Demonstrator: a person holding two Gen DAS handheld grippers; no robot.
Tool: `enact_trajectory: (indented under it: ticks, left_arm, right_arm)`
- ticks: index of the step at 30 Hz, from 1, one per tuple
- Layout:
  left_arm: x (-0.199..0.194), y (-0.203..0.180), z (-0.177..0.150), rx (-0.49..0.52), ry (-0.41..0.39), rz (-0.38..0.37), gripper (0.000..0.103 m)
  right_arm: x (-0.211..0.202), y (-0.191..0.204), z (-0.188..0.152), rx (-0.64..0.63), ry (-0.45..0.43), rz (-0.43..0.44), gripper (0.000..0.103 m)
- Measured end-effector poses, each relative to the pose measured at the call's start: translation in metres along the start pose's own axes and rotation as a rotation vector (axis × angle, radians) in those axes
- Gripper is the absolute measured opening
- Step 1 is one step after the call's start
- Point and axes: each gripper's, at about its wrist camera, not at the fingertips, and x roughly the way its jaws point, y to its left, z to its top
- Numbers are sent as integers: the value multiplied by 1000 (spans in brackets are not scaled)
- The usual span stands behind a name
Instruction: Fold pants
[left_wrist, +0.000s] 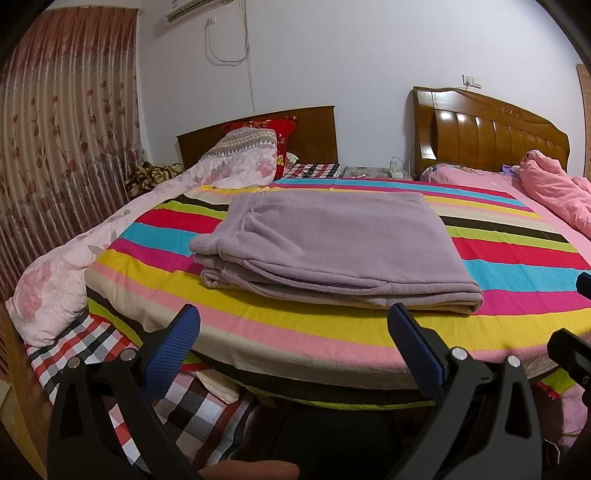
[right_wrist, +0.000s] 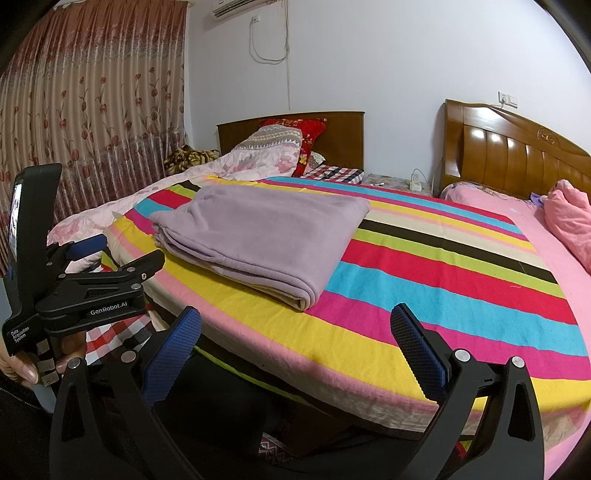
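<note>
Nearest the left wrist camera, the left gripper (left_wrist: 293, 321) has its two blue-padded fingers (left_wrist: 173, 350) spread wide with nothing between them, held off the near edge of the bed. The right gripper (right_wrist: 295, 323) is the same in its own view: wide apart, empty, short of the mattress edge. At the left of the right wrist view the left gripper appears from the side, with a person's hand (right_wrist: 48, 360) wrapped round its handle; the black edge at the far right of the left wrist view may be part of the right gripper, though too little shows to be sure.

Just beyond the fingertips lies a striped blanket (left_wrist: 303, 332) in pink, yellow, blue, red and black bands, covering the bed. On it rest the pants (left_wrist: 332, 243), a lilac fleece pair folded into a flat rectangular stack of several layers, the layered edges turned toward the cameras. Neither gripper touches them.

To the left a pale floral quilt (left_wrist: 55, 288) hangs over a checked sheet (left_wrist: 107, 350). Further back sit a red pillow (left_wrist: 284, 136), two wooden headboards (left_wrist: 487, 136) and a pink duvet (left_wrist: 554, 188) bunched at the right. A flowered curtain (left_wrist: 66, 122) covers the far left wall
</note>
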Motion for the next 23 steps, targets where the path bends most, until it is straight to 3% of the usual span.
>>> enact_trajectory:
  ticks: [23]
  left_arm:
    - [11, 9, 0, -34, 62, 0, 101]
  right_arm:
    - [0, -3, -1, 3, 4, 2, 98]
